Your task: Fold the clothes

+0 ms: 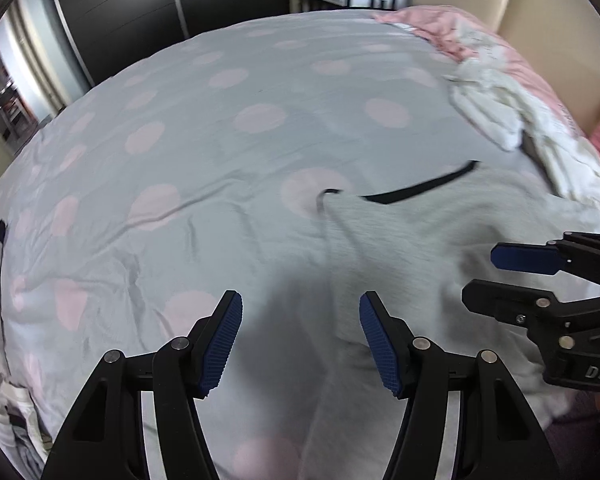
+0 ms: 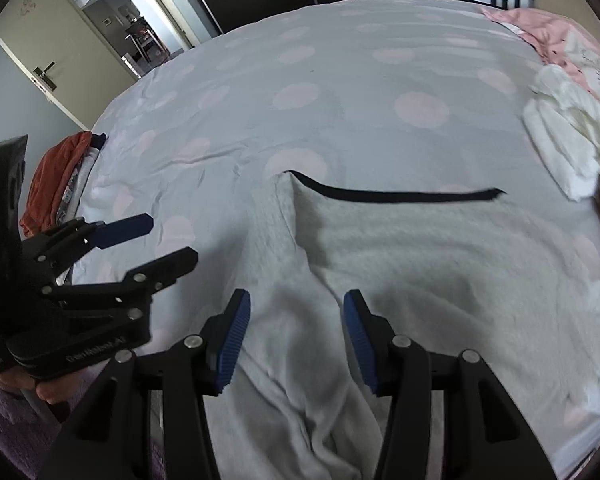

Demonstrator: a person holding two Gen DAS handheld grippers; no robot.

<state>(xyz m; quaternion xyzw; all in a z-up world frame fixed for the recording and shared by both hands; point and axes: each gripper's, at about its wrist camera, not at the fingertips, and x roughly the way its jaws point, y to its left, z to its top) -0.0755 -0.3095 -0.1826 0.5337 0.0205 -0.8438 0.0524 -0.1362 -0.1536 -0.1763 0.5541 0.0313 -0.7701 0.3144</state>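
Both my grippers, left and right, hang wide open and empty-handed over the grey garment, spread flat on the bed for folding.

The left gripper and right gripper hung side by side, near each other, both with jaws spread wide and nothing between their blue pads.
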